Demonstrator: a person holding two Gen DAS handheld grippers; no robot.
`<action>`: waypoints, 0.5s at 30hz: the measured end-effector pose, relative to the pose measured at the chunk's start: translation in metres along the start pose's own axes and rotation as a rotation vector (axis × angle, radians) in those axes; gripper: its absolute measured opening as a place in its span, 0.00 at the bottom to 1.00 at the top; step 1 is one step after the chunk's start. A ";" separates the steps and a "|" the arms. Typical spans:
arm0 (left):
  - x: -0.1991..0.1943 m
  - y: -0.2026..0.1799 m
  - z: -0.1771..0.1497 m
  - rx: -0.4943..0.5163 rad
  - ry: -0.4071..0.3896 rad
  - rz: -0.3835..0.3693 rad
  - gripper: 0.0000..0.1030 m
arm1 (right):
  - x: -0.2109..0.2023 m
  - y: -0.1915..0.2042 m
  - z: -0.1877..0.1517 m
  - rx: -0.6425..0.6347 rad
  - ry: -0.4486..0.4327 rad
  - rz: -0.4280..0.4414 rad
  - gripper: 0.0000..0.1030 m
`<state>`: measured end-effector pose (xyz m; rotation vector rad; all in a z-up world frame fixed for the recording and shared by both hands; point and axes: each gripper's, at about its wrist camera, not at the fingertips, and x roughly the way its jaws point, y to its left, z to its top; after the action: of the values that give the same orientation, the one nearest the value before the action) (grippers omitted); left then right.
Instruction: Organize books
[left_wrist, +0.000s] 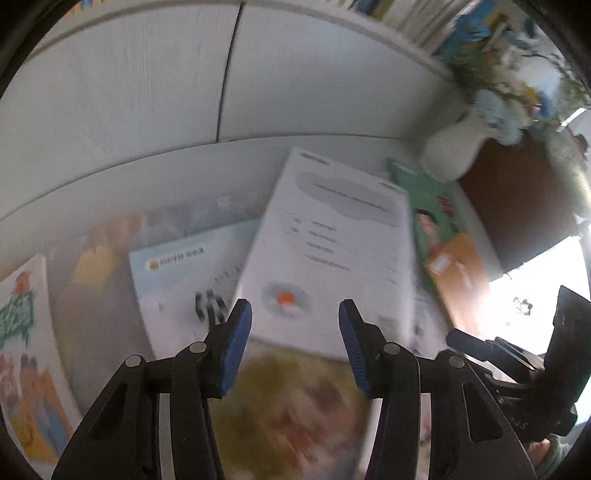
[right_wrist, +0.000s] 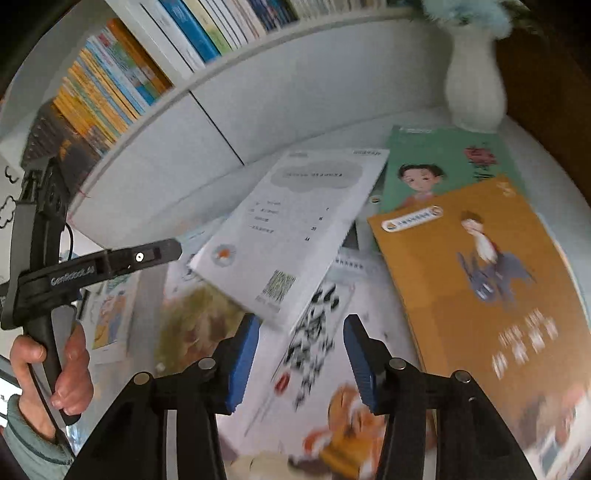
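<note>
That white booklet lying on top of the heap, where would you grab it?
Probably by the near corner of the white booklet, by the square code, coming from the near side. That corner sticks out over the books underneath, so one jaw could slip under it.

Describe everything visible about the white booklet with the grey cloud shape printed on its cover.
The white booklet with the grey cloud shape looks like thin glossy paper. Its cover carries short printed lines with page numbers, a small orange-and-grey round emblem and a QR code near one corner. It lies closed and skewed on top of the scattered pile, overlapping a pale blue book and the white robot-print book. No claw touches it.
</note>
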<state>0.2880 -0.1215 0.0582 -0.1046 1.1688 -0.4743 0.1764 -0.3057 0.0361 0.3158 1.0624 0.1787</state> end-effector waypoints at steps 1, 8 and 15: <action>0.010 0.004 0.005 -0.003 0.008 0.004 0.45 | 0.010 -0.002 0.005 0.004 0.014 0.004 0.46; 0.048 0.013 0.025 0.000 0.012 -0.023 0.48 | 0.051 -0.008 0.036 0.017 -0.004 0.020 0.47; 0.035 0.001 0.000 0.044 0.054 -0.074 0.55 | 0.055 -0.008 0.042 -0.008 -0.007 0.013 0.47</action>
<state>0.2984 -0.1350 0.0280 -0.0981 1.2099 -0.5711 0.2393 -0.3040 0.0064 0.3163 1.0532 0.1930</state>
